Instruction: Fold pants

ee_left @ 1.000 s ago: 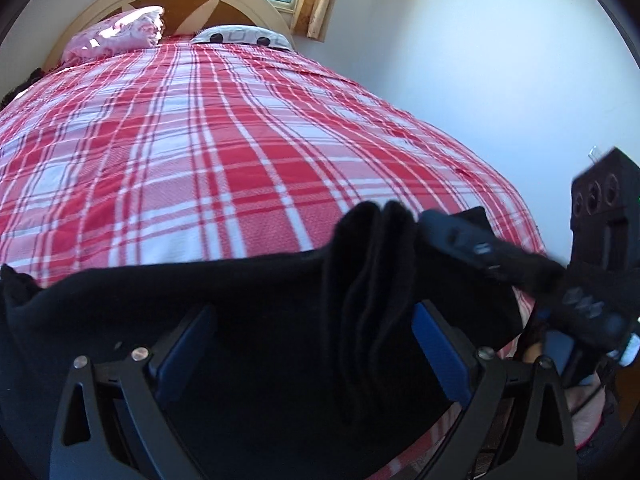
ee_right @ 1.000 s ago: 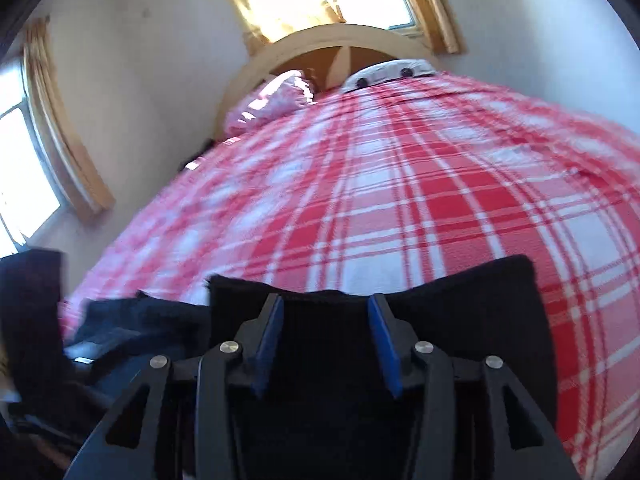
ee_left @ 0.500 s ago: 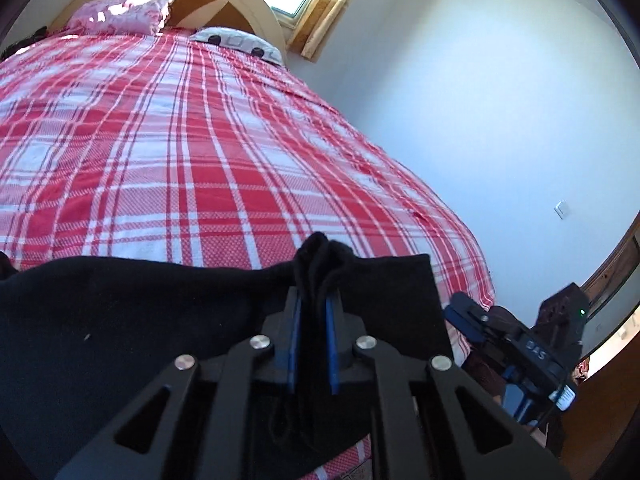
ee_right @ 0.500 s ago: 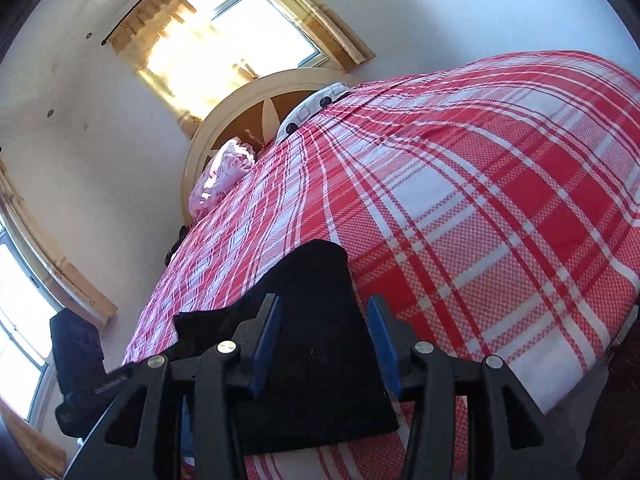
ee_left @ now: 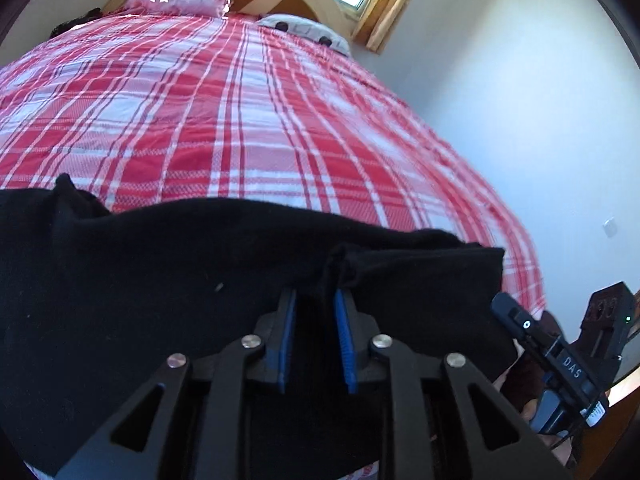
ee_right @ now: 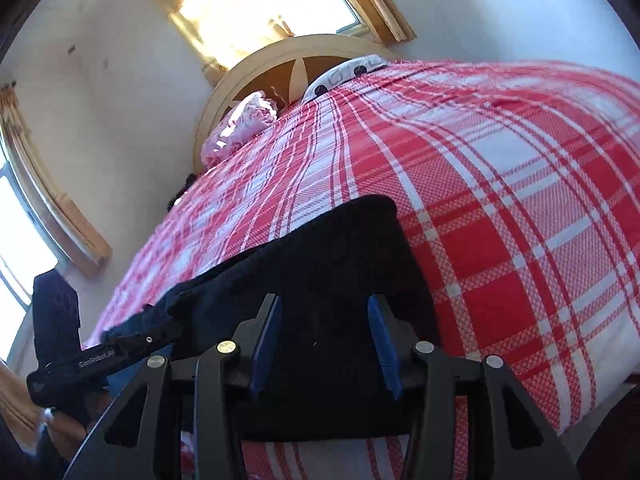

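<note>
A bed (ee_left: 240, 120) under a red plaid cover carries black pants (ee_left: 140, 300) along its near edge. The left gripper (ee_left: 316, 320) pinches a bunched fold, jaws opening slightly. The right gripper (ee_right: 324, 336) stands apart over the cloth.

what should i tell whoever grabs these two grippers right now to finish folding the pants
Left gripper: jaws opening, a bunched ridge of the black pants between its pads.
Right gripper: jaws apart over the flat end of the pants; no grip visible.
The pants lie across the near edge of the plaid bedspread.
Done: pants spread out, a pinch taken.
Left: make every fold.
</note>
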### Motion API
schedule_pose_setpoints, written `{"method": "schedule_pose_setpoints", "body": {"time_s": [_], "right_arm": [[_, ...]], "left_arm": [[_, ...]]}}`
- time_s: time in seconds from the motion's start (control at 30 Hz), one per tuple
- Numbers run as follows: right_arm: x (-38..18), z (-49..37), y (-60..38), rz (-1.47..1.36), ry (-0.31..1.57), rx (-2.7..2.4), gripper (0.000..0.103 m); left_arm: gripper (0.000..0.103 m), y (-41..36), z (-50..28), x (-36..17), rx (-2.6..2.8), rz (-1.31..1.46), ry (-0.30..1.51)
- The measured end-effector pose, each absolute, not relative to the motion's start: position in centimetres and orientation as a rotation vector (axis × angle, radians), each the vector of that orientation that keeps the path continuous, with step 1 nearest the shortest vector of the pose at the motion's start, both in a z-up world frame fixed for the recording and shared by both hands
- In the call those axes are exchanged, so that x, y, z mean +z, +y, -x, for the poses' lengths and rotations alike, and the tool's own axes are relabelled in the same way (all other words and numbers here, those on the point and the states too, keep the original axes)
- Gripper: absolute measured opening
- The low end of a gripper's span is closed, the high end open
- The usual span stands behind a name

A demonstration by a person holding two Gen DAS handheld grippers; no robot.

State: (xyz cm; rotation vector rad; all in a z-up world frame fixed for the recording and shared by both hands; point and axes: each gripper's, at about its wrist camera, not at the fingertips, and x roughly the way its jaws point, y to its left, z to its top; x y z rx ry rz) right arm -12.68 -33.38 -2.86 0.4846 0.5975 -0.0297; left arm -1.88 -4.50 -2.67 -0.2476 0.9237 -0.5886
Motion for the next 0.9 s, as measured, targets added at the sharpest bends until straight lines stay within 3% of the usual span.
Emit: {"method": "schedule_pose_setpoints", "body": {"time_s": [0.13, 0.33, 0.5, 0.57, 0.63, 0.73, 0.8, 0.9], "right_arm": [[-1.2, 13.3, -33.0, -0.467, 0.553, -0.008, 0.048], [-0.1, 12.3, -33.2, -0.432, 0.505, -0.032, 0.048], [-2.5, 7.2, -34.9, -0.472, 0.598, -0.065, 0.049], [-2.4, 6.9, -34.8, -0.462, 0.586, -0.077, 0.049], [-2.4, 7.3, -34.5, -0.454, 0.573, -0.087, 0.049], [-2.3, 7.8, -34.2, -0.448, 0.555, -0.086, 0.049], [-1.8, 8.6, -34.3, -0.488, 0.531, -0.089, 0.049], [-0.6, 10.4, -33.3, -0.508, 0.469, -0.058, 0.049]], "left_arm": [[0.040, -3.3, 2.0, -0.3, -0.500, 0.192, 0.821], [0.040, -6.5, 4.0, 3.0, -0.648, 0.099, 0.679], [0.040, -11.2, 4.5, 0.3, -0.735, -0.015, 0.765], [0.040, -11.4, 4.9, -0.9, -0.707, -0.068, 0.789], [0.033, -10.8, 4.9, -1.9, -0.676, -0.103, 0.784], [0.035, -9.4, 5.1, -1.5, -0.636, -0.142, 0.748], [0.059, -8.2, 4.6, -1.4, -0.559, -0.158, 0.735], [0.062, -4.7, 4.1, -0.8, -0.520, -0.092, 0.710]]}}
